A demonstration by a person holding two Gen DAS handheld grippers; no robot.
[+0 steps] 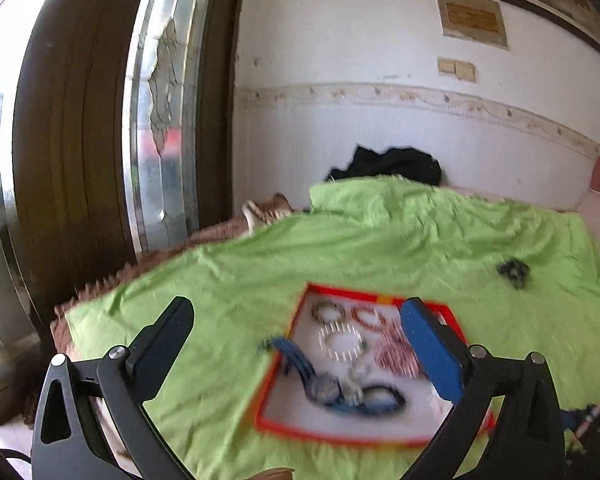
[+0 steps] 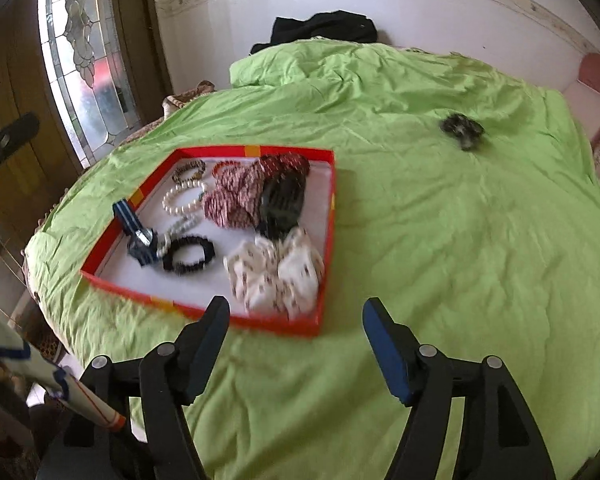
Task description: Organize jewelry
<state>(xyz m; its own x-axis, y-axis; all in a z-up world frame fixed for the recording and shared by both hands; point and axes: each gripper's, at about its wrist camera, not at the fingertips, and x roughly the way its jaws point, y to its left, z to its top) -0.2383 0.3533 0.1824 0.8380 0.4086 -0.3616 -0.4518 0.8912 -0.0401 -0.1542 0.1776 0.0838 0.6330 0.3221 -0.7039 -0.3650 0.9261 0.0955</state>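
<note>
A shallow red-rimmed tray [image 2: 327,240] lies on a green sheet [image 2: 440,240]. It holds a blue watch [image 2: 138,236], a pearl bracelet [image 2: 183,198], a black scrunchie [image 2: 189,253], a dark clip [image 2: 281,204], red patterned scrunchies [image 2: 240,192] and a white patterned scrunchie [image 2: 276,272]. A dark hair piece [image 2: 462,128] lies alone on the sheet, far right; it also shows in the left wrist view [image 1: 513,270]. My left gripper [image 1: 296,316] is open and empty above the tray [image 1: 268,400]. My right gripper [image 2: 296,316] is open and empty, just in front of the tray.
A black garment [image 2: 324,26] lies against the white wall at the far edge of the bed. A wooden door with stained glass [image 2: 76,60] stands at left. A pink cushion [image 2: 592,72] is at far right. A white tube [image 2: 40,372] shows at lower left.
</note>
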